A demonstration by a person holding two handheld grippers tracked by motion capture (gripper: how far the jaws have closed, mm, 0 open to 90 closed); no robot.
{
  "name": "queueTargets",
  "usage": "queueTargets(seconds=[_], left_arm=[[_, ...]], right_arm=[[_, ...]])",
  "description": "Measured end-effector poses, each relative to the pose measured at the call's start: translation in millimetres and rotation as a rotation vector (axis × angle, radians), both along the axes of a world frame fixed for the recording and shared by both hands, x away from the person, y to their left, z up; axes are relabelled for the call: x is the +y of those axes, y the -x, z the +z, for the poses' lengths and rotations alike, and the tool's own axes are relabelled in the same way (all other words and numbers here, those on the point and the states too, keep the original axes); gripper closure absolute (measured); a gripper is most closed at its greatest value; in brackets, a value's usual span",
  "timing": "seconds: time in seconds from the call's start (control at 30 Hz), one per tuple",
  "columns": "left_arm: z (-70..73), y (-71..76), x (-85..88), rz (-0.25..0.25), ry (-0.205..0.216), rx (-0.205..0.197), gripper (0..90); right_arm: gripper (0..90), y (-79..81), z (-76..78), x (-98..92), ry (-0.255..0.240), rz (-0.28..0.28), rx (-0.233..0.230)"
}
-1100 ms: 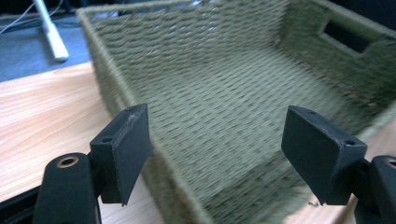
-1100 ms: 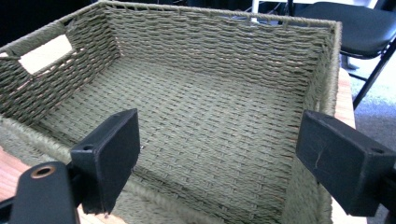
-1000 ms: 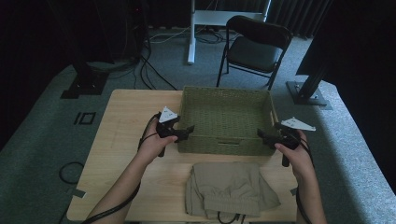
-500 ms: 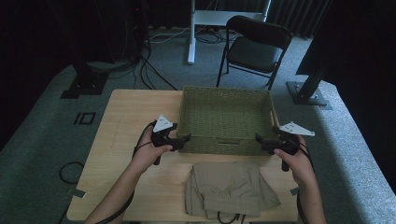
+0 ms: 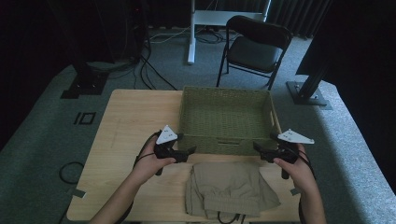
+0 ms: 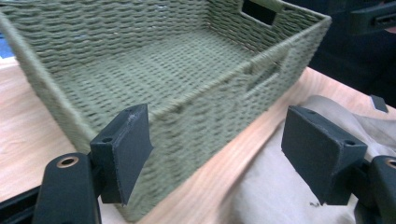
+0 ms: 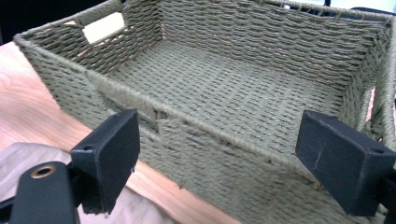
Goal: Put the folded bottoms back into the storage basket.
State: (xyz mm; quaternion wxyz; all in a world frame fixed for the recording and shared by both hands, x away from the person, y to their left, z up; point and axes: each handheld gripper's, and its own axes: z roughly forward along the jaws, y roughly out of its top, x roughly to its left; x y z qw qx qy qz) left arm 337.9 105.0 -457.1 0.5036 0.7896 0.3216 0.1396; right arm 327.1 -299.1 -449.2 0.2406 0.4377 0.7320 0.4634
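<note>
An empty green woven basket (image 5: 224,142) stands on the far middle of the wooden table (image 5: 130,121). Just in front of it lies a folded khaki garment (image 5: 229,189). My left gripper (image 5: 189,151) hovers at the basket's near left corner, jaws open and pointing right. In the left gripper view the left gripper (image 6: 219,135) frames the basket wall (image 6: 196,107), with the garment (image 6: 271,186) at the lower right. By the near right corner my right gripper (image 5: 258,148) is open too. The right gripper (image 7: 224,140) faces the basket (image 7: 243,88), and a bit of the garment (image 7: 28,154) lies below it.
Beyond the table a black folding chair (image 5: 254,46) stands on the grey carpet beside a white desk leg (image 5: 191,32). Cables (image 5: 149,70) and a black stand base (image 5: 308,93) lie on the floor. Bare tabletop stretches left of the basket.
Both hands have drawn back toward the near edge, from the basket's sides down to its near corners by the garment. Both grippers' jaws stay as wide as before.
</note>
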Motion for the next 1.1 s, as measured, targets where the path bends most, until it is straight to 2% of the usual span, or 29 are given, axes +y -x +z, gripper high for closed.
queueTargets(seconds=[0.2, 0.37, 0.43, 0.53, 0.77, 0.9, 0.93, 1.1], left_arm=[[-3.3, 13.2, -9.2, -0.049, -0.007, 0.007, 25.1], [-6.7, 21.1, -13.4, -0.067, -0.016, 0.014, 25.1], [-12.6, 25.5, -16.1, -0.079, -0.024, 0.025, 25.0], [-19.4, 28.8, -18.2, -0.084, -0.041, 0.04, 25.0], [-31.3, 34.1, -21.4, -0.095, -0.048, 0.067, 25.0], [-41.5, 36.7, -23.1, -0.096, -0.055, 0.098, 25.0], [-46.5, 37.7, -24.2, -0.093, -0.064, 0.114, 25.0], [-54.9, 39.8, -27.4, -0.089, -0.077, 0.139, 25.0]], right_arm=[[13.6, 11.7, -6.3, 3.0, 0.003, 0.024, 0.009], [13.6, 20.2, -11.5, 4.1, 0.003, 0.035, 0.014], [13.6, 26.0, -18.2, 7.1, 0.022, 0.065, 0.031], [13.7, 29.2, -26.5, 8.2, 0.025, 0.078, 0.042], [13.7, 30.2, -40.0, 10.5, 0.039, 0.09, 0.075], [13.7, 30.5, -49.7, 12.9, 0.048, 0.092, 0.096], [13.6, 30.2, -55.8, 14.2, 0.063, 0.095, 0.114], [13.6, 29.1, -63.0, 14.0, 0.074, 0.083, 0.124]])
